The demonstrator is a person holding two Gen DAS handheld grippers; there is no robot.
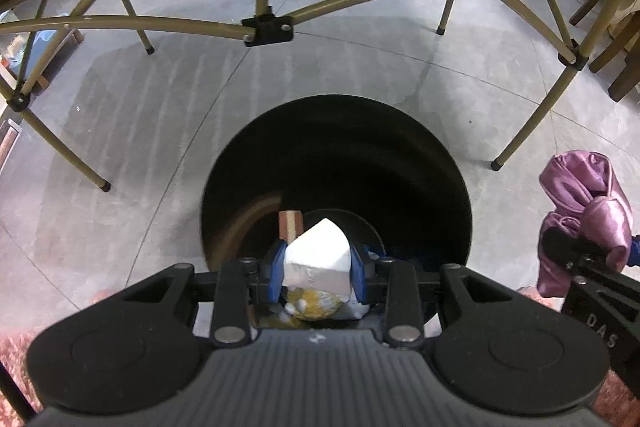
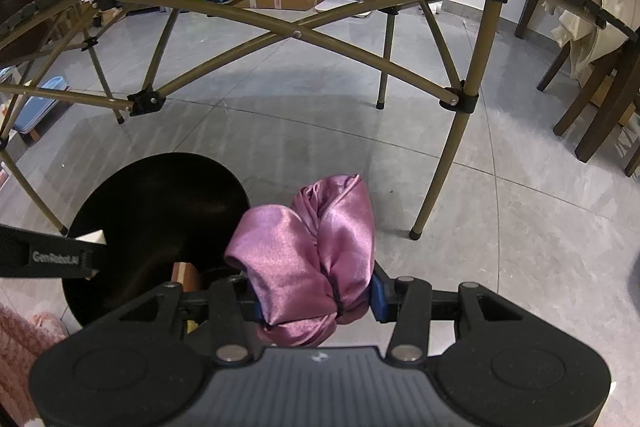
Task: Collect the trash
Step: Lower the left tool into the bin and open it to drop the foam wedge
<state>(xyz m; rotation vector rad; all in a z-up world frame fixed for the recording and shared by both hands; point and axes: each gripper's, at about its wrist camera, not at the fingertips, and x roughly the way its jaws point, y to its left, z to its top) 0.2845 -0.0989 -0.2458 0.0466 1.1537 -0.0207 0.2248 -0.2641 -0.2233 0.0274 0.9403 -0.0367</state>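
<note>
The left gripper (image 1: 318, 273) pinches a light, crumbly-looking white foam block (image 1: 318, 259) over the black bin (image 1: 420, 155). At three o'clock, the right gripper (image 2: 316, 297) clenches slippery, soft pink cloth (image 2: 312, 259) mid-bundle.

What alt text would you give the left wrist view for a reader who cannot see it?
The left gripper holds a white foam chunk in its jaws directly over the open black trash bin on the grey tile floor. At the right edge, the right gripper holds a bunched purple satin cloth beside the bin, and a folding table's tan legs arch overhead.
</note>
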